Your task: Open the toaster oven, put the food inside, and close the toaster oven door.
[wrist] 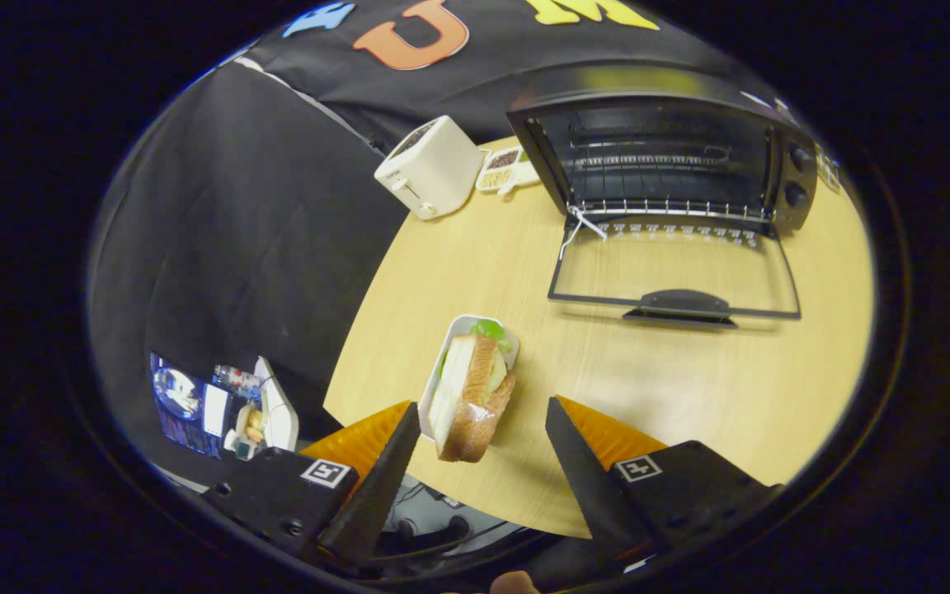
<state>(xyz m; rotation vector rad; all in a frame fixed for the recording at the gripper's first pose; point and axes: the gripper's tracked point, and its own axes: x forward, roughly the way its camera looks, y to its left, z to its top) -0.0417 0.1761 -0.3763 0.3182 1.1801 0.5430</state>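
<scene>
A black toaster oven (665, 148) stands at the far side of the round wooden table (689, 396), its glass door (673, 272) folded down flat onto the table, handle toward me. The wire rack inside is bare. A sandwich (471, 396) with bread and green lettuce lies on a small white tray (450, 346) near the table's front edge, between my fingers and just ahead of their tips. My gripper (483, 417) is open, one finger on each side of the sandwich, and neither finger touches it.
A white pop-up toaster (430, 165) stands to the left of the oven, with a small white dish of dark and pale bits (501, 169) beside it. Below the table's left edge lie a screen and small items (219, 404) against black cloth.
</scene>
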